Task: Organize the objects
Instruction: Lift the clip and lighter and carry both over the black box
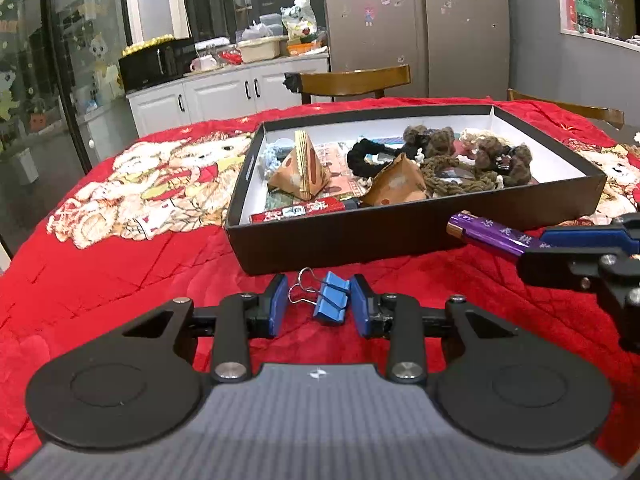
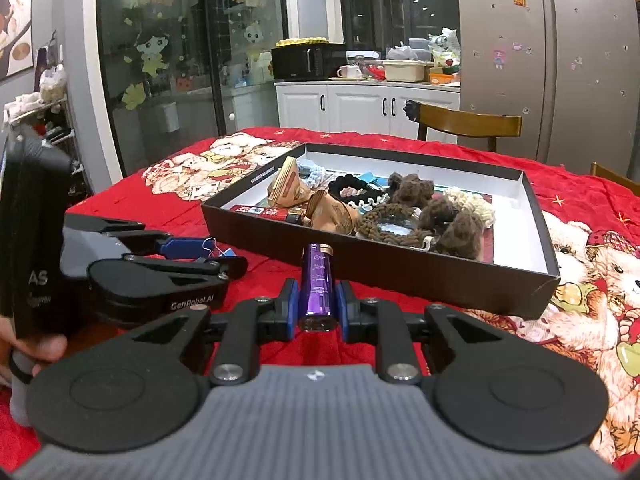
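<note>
- Right wrist view, bottom centre: the right gripper (image 2: 316, 308) is clamped on a purple lighter (image 2: 317, 280), both blue pads pressing its glossy metallic sides. The lighter's long axis runs straight ahead along the fingers, gold-banded end pointing at the box.
- Left wrist view, lower centre: the left gripper (image 1: 320, 300) brackets a blue binder clip (image 1: 331, 298) lying on the cloth. The right pad touches or nearly touches the clip body, while a gap shows at the left pad beside the 2 wire handles, so I judge it part-closed around the clip, not yet gripping.
- The clip is folded painted steel with thin wire loops that splay toward the left of the frame; it should be stiff and slippery.
- Under both lies a quilted red cloth (image 1: 120, 264) with printed bears, soft and puckered.
- Just beyond, mid-frame, stands the black cardboard box (image 1: 360, 236), shallow, white inside, its near wall facing both grippers. The lighter's tip hangs just short of that wall, so the right hand is the nearer; by my judgement the coming move is forward and over the rim.
- Inside: 2 tan pyramid-shaped paper packets (image 1: 302, 172), a flat red pack (image 1: 298, 212), and brown knitted scrunchies (image 1: 460, 160), fuzzy and limp.
</note>
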